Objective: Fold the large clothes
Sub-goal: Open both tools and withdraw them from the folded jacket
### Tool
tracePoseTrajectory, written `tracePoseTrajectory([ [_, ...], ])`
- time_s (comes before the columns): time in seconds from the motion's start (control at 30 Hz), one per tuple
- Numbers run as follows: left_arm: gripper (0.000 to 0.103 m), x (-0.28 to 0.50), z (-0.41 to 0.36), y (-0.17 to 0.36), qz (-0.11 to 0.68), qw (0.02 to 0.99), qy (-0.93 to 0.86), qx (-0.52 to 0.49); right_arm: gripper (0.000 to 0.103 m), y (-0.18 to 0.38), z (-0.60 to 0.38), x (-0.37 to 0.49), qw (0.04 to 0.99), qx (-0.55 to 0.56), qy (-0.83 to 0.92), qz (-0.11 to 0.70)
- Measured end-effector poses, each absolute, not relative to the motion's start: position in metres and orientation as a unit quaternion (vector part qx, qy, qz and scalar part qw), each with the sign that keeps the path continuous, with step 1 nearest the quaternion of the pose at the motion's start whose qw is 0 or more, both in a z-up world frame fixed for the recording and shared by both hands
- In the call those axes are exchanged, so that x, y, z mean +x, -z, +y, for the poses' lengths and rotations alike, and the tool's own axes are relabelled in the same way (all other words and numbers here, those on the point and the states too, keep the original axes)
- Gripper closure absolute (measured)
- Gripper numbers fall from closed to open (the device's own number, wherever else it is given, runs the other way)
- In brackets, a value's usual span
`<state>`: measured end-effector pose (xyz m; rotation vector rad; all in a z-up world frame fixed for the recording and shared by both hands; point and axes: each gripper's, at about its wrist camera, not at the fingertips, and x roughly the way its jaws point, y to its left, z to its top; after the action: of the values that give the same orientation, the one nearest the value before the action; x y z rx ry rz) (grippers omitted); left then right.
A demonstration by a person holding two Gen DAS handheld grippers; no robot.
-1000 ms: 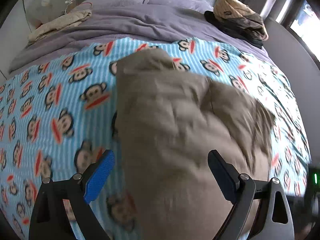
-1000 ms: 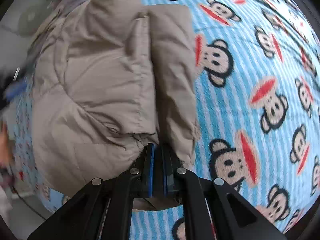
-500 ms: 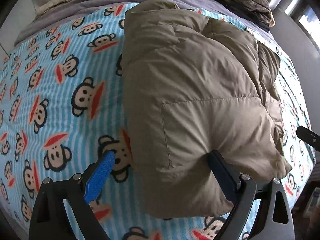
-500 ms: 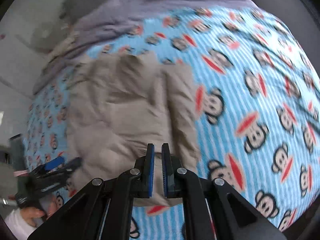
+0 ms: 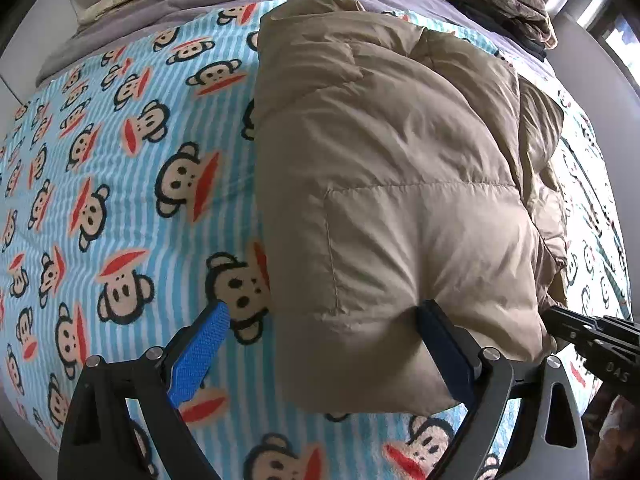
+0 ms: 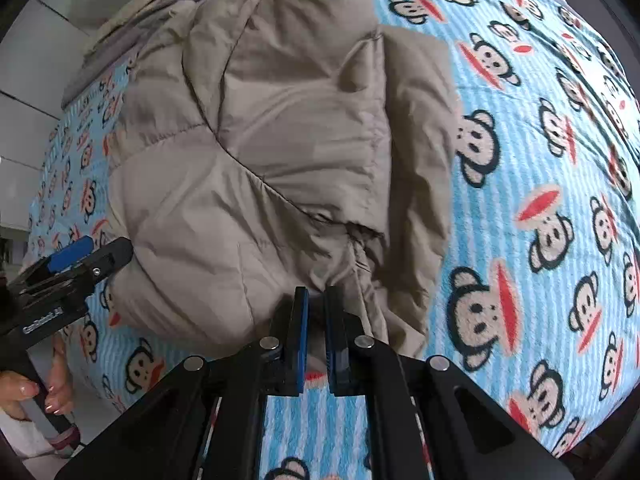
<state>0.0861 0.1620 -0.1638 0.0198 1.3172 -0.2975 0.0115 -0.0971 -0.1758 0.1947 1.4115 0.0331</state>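
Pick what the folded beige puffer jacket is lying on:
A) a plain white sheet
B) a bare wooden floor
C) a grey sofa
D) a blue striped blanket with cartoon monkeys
D: the jacket rests on the blue striped monkey-print blanket, which shows on both sides of it.

puffy tan quilted jacket [image 5: 384,184], folded into a thick bundle, lying on blanket
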Motion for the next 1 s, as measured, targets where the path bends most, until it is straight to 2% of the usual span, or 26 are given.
tracePoseTrajectory([
  [0.87,0.007,0.049,0.176,0.126,0.598,0.790,0.130,0.027,0.095,0.133,-0.109,-0.012,0.773,0.118,0.002,0.624],
  [0.93,0.000,0.047,0.177,0.122,0.596,0.792,0.127,0.028,0.095,0.131,-0.109,-0.012,0.772,0.120,0.001,0.624],
  [1.0,0.000,0.046,0.179,0.116,0.591,0.796,0.126,0.028,0.095,0.129,-0.108,-0.011,0.773,0.120,0.000,0.623],
])
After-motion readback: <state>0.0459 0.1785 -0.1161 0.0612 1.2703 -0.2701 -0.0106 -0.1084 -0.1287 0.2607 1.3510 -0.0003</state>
